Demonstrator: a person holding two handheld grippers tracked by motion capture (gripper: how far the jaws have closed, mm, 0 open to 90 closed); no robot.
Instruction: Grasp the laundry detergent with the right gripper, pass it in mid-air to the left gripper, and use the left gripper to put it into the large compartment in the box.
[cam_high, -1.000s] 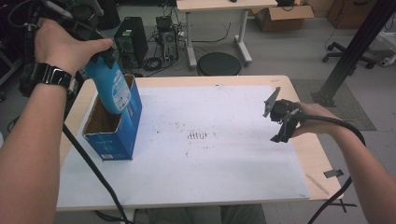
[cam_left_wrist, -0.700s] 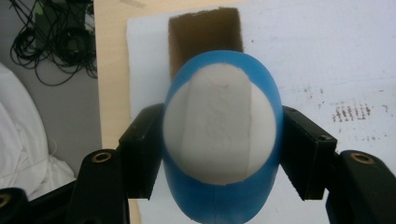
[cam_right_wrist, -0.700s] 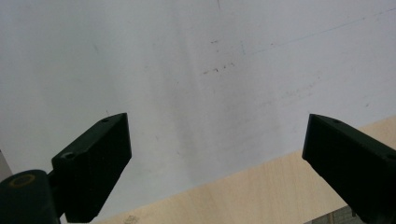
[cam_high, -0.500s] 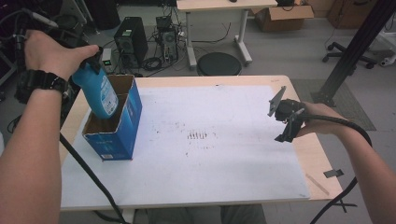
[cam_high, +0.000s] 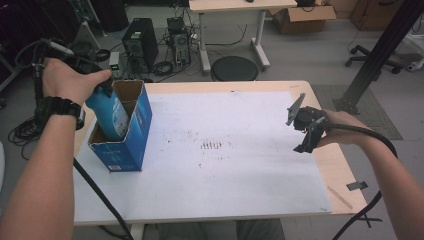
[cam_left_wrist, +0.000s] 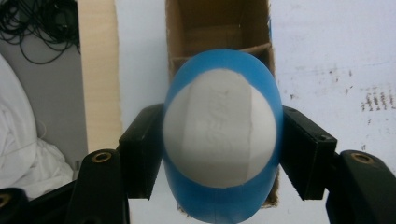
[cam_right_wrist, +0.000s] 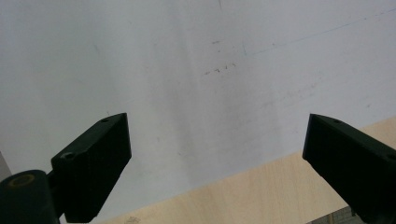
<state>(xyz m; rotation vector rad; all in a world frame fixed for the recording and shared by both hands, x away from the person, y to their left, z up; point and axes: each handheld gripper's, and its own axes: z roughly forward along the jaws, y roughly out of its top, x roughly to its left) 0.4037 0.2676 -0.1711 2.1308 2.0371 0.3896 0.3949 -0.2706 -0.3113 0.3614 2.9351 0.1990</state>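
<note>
Left gripper (cam_left_wrist: 219, 154): one bottle (cam_left_wrist: 222, 140), one box (cam_high: 127, 145)

Illumination is even and diffuse, of indoor daylight character, with no hard shadows on the bench (cam_high: 240, 195). The white sheet (cam_high: 225, 150) reads bright without burning out. The far left of the high view falls dim. The high view is reasonably sharp, with slight bowing at the edges. In the left gripper view the blue bottle (cam_left_wrist: 219, 135) is soft, too close for focus, its pale cap slightly washed. The right gripper view is flat, greyish and mildly vignetted.
</note>
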